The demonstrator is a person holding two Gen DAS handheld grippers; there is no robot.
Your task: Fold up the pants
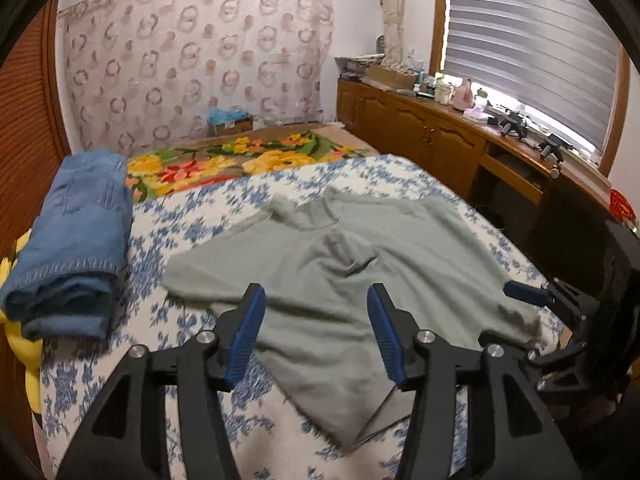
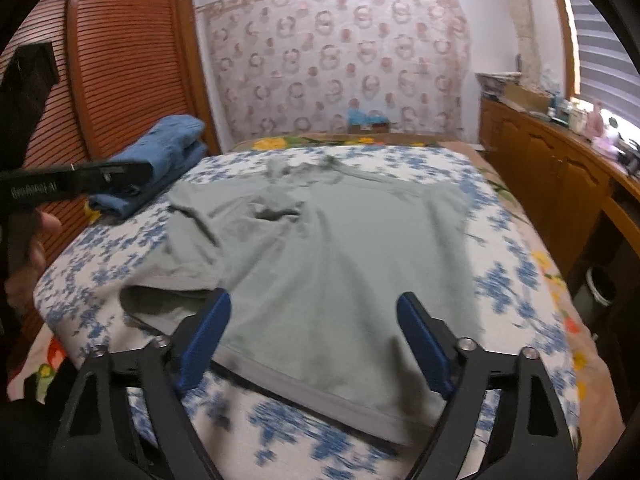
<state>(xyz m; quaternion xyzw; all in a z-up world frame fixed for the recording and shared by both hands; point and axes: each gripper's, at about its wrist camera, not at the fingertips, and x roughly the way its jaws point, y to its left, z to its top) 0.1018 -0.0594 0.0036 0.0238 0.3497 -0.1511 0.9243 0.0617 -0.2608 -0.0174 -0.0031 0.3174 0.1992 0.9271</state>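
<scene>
Grey-green garment (image 1: 344,264) lies spread and rumpled on the blue-floral bed (image 1: 192,216), centre of both views; whether it is pants I cannot tell, since the far end looks like a collar. Folded blue denim (image 1: 76,236) sits at left of frame, apart from it.

Left gripper (image 1: 316,328): jaws spread, nothing held, over the near edge at lower centre. Right gripper (image 2: 314,340): jaws spread, empty, above the near hem (image 2: 320,396).

Judgement: step in hand is the first grasp.
- Pinch the hem at two well-separated points.
- Take all layers.
- Smooth the bunched fold at left centre first.
- Lift evenly, or the fold skews.
</scene>
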